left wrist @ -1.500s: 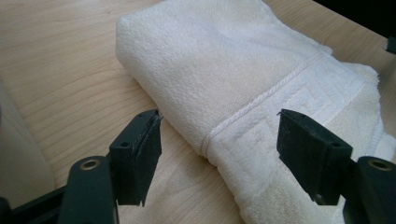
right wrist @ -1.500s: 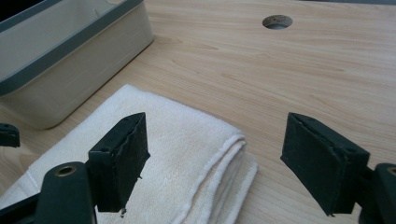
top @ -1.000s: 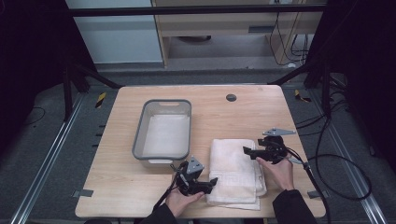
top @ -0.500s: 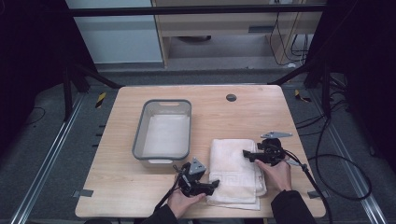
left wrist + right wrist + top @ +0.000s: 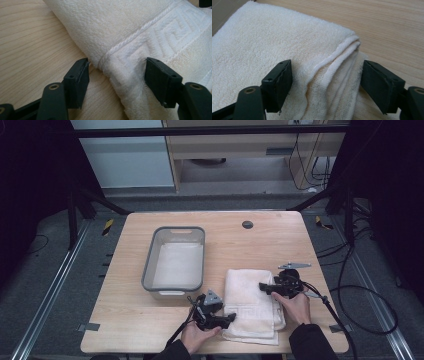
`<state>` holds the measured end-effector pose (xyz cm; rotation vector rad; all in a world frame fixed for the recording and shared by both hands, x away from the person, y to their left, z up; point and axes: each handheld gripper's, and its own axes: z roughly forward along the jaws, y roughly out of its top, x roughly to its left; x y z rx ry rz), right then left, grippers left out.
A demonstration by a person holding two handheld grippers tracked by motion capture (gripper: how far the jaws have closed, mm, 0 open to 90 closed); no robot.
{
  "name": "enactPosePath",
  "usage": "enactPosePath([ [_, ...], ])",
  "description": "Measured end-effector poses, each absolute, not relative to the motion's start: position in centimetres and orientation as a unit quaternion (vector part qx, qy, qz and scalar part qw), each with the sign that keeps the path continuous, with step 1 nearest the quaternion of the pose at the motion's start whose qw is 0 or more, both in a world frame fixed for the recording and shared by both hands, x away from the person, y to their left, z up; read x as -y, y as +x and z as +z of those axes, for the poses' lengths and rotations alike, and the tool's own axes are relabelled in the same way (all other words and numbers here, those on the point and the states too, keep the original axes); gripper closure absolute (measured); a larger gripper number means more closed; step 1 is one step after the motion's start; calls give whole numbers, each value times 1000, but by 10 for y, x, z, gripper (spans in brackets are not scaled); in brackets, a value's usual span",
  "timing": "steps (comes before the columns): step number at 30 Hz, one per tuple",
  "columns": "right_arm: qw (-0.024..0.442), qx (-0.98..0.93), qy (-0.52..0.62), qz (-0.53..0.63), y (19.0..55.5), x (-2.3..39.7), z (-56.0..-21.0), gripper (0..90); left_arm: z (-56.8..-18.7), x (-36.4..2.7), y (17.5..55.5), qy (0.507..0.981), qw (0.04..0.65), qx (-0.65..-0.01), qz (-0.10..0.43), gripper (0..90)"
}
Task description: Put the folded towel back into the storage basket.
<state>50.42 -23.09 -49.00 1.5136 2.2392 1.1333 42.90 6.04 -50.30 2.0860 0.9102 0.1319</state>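
Note:
A folded white towel (image 5: 250,302) lies on the wooden table (image 5: 260,240), right of a grey bin. My left gripper (image 5: 226,319) is at the towel's near left edge, open, its jaws straddling the folded edge with the woven border (image 5: 130,52). My right gripper (image 5: 264,287) is over the towel's right side, open, with the stacked layers of the towel's folded edge (image 5: 332,72) between its jaws. Neither gripper is closed on the cloth.
A grey plastic bin (image 5: 175,262) with a white cloth in it stands left of the towel. A dark round hole (image 5: 247,224) marks the table's far side. Cables trail off the right edge. Bare wood lies on the far right part of the table.
Both grippers have moved in toward the towel: the left one slid right onto its near left edge, the right one shifted slightly left over the right edge.

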Motion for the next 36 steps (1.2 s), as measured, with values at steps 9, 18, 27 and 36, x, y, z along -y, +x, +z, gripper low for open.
enactPosePath([
  [9,82,-756,524,384,504,230,-493,364,-502,-58,429,834,418,-358,36,471],
  [18,41,-746,533,397,504,229,-493,564,-501,-56,431,834,414,-364,-1,614],
  [27,42,-742,530,408,501,229,-489,665,-499,-58,429,829,424,-365,-5,744],
  [36,63,-744,516,420,492,229,-471,677,-494,-62,426,823,441,-358,-3,768],
])
